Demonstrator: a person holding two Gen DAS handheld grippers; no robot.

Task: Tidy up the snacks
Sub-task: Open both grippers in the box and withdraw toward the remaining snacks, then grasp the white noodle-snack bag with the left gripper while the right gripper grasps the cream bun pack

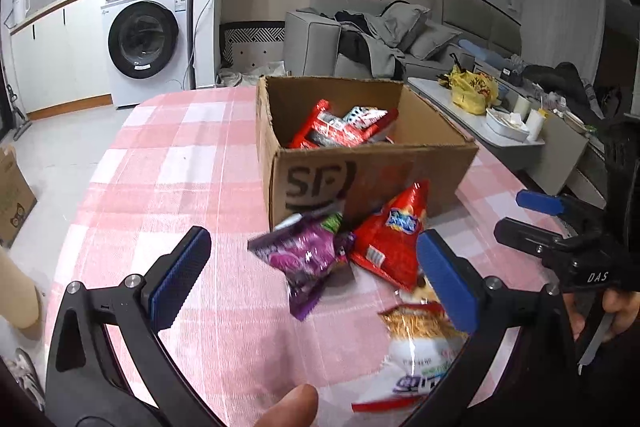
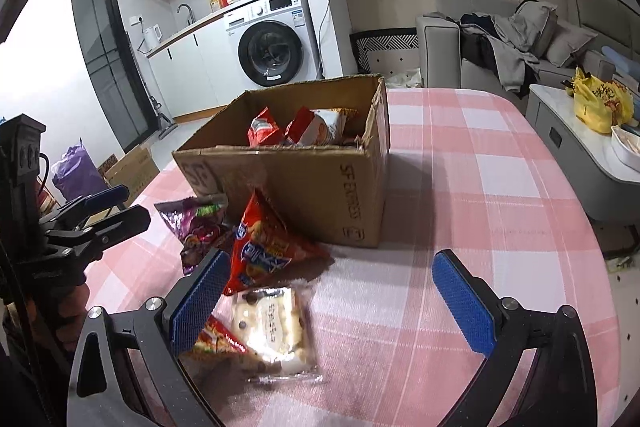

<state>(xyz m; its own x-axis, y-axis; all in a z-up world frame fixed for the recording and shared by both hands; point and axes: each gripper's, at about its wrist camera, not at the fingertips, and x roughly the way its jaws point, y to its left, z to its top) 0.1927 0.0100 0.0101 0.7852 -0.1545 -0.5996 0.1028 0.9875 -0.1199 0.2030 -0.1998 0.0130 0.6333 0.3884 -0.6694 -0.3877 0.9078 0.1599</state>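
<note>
An open cardboard box [image 1: 372, 171] stands on the pink checked table [image 1: 180, 163] and holds several red snack packets [image 1: 340, 129]. In front of it lie a purple packet [image 1: 308, 259], a red packet [image 1: 394, 243] and a white-and-orange packet [image 1: 420, 343]. My left gripper [image 1: 314, 279] is open, its jaws either side of the purple packet, above it. My right gripper [image 2: 332, 303] is open over the table, with a clear biscuit packet [image 2: 276, 331] near its left pad [image 2: 200, 303]. The box [image 2: 320, 179], purple packet [image 2: 198, 227] and red packet [image 2: 264, 251] also show there.
A washing machine [image 1: 146, 35] and kitchen counter stand behind the table on the left. A grey sofa [image 1: 360, 35] with clothes and a low white table [image 1: 500, 115] with a yellow bag [image 1: 474, 91] are on the right. A carton [image 1: 12, 195] sits on the floor left.
</note>
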